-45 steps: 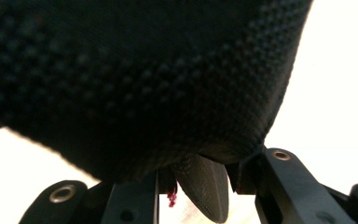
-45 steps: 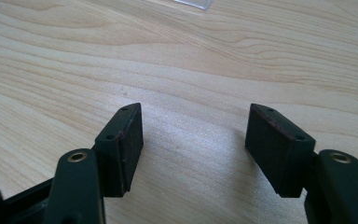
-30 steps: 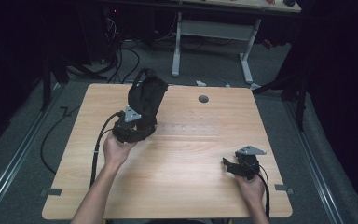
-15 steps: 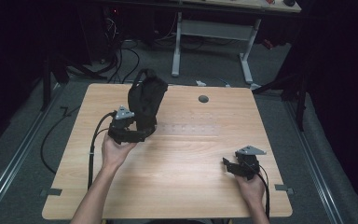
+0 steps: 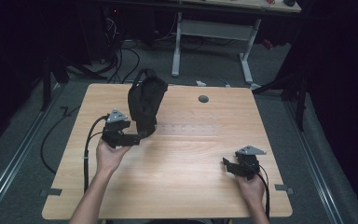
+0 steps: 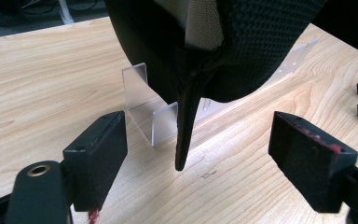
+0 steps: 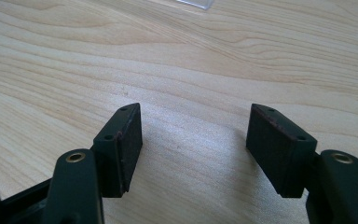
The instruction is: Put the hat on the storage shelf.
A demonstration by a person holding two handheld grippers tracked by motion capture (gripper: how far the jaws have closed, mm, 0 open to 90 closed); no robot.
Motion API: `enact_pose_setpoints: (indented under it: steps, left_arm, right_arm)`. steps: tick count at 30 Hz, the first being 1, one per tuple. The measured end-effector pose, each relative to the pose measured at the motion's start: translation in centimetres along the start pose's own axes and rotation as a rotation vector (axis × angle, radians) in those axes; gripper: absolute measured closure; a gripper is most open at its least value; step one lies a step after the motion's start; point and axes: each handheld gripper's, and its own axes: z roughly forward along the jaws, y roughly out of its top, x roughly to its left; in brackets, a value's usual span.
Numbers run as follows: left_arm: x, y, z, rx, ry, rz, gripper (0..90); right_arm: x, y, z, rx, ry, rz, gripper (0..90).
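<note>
Black mesh headset (image 5: 145,103) stood upright on a clear acrylic stand (image 6: 150,112), toward the left rear of the wooden table. Headband arched at the top, padded woven earcup faced front, pale lining showing inside. A thin black strap (image 6: 186,121) hung down from the cup, its tip just above the tabletop.

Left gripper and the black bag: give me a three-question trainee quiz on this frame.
1. True or false: the left gripper is clamped on the black bag.
2. What does the bag stand on? A) clear plastic stand B) metal tray C) the floor
3. What hangs between the left gripper's open jaws?

Key: 1 false, the pads stand apart. 2 A. 3 the bag's black strap, untouched.
</note>
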Motion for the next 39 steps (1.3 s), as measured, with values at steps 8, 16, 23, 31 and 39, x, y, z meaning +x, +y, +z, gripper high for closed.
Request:
enact_pose_setpoints:
  steps: [8, 16, 23, 31, 39]
  left_arm:
    - [0.0, 0.5, -0.9, 0.002, 0.0, -0.035, 20.6]
    - [0.1, 0.5, -1.6, 0.005, -0.011, -0.058, 21.1]
    - [-0.5, 0.4, -2.3, 0.008, -0.026, -0.042, 20.1]
    - [-0.4, 0.3, -3.3, -0.002, -0.033, -0.053, 20.5]
    - [0.0, 0.1, -4.0, -0.009, -0.013, -0.042, 20.7]
  right_arm:
    - [0.0, 0.0, 0.0, 0.0, 0.001, 0.0, 36.1]
    - [0.0, 0.0, 0.0, 0.0, 0.001, -0.001, 36.1]
    - [0.0, 0.0, 0.0, 0.0, 0.0, -0.001, 36.1]
    - [0.0, 0.0, 0.0, 0.0, 0.0, 0.0, 36.1]
    - [0.0, 0.0, 0.0, 0.001, 0.0, 0.0, 36.1]
